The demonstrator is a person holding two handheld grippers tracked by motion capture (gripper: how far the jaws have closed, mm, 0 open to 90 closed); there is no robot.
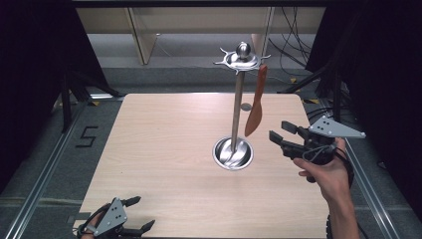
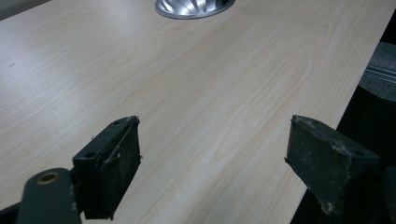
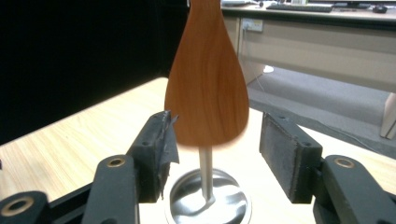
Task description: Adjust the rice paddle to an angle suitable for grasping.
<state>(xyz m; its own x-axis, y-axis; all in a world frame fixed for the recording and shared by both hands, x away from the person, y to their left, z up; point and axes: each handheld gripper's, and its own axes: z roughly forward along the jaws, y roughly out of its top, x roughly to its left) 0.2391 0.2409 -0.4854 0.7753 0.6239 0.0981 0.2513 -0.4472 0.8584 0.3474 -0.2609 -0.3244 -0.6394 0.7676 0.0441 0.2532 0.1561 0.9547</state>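
A wooden spatula (image 1: 256, 104) is seen hanging by its handle from a hook on the ring at the top of a metal stand (image 1: 237, 99), its blade dangling free beside the pole and above the round base, which sits on the table (image 1: 164, 149). The right gripper (image 1: 279, 136) is held just to the right of the blade, jaws spread wide with nothing gripped. In the right gripper view the blade (image 3: 207, 84) is seen ahead of the jaws, roughly centred between the two pads (image 3: 289, 154); whether it is touched by either cannot be told. The left gripper (image 1: 142, 215) is kept at the near left corner of the table, well apart from the stand, its jaws wide and bare above the tabletop.

Several slips are judged possible from here. Since the spatula hangs loosely from a single hook, it could be set swinging by a nudge from one pad, and the closing jaws would then catch only an edge or miss altogether. If the blade is clamped near its thin rim, it could twist out of the pads. If it is pulled sideways rather than lifted off the hook, the tall stand could be tipped, since it is not steadied by the other gripper
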